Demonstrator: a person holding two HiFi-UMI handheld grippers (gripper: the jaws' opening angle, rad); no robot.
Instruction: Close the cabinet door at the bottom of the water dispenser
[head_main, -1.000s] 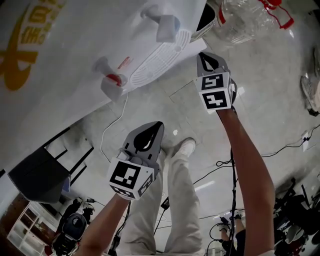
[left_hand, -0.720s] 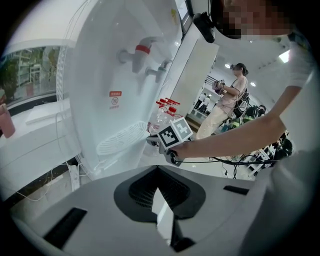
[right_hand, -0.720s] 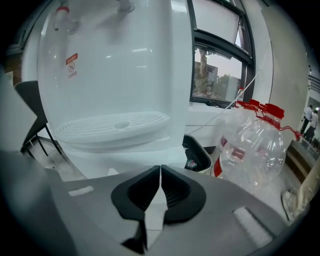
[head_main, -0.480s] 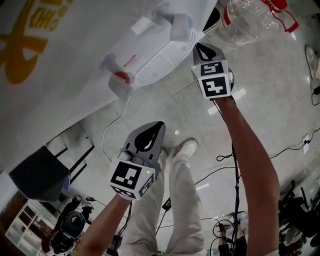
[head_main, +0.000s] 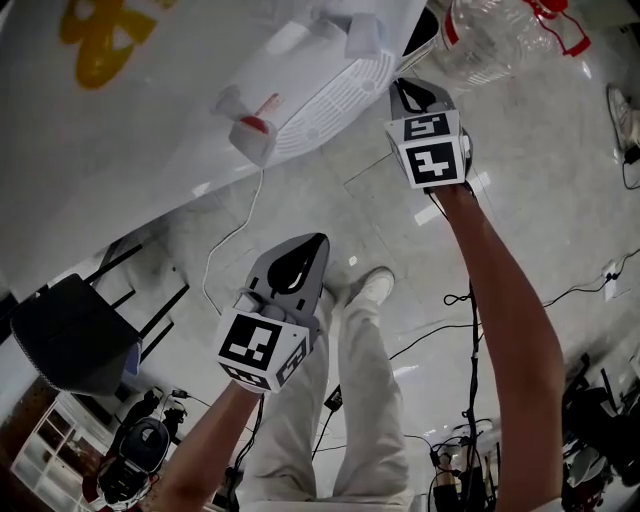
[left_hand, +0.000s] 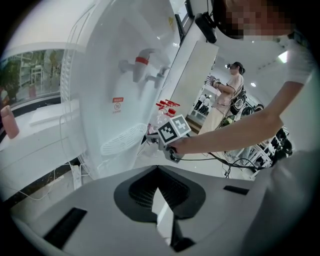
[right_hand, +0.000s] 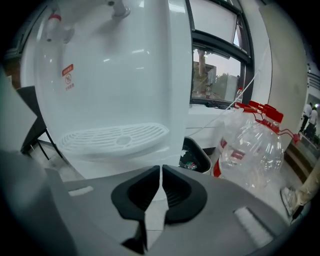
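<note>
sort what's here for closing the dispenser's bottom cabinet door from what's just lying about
For the job: water dispenser; right gripper, shut, by its drip tray; left gripper, shut. The door itself isn't clearly in view.
Lying about: clear water bottles; bin; floor cables.
</note>
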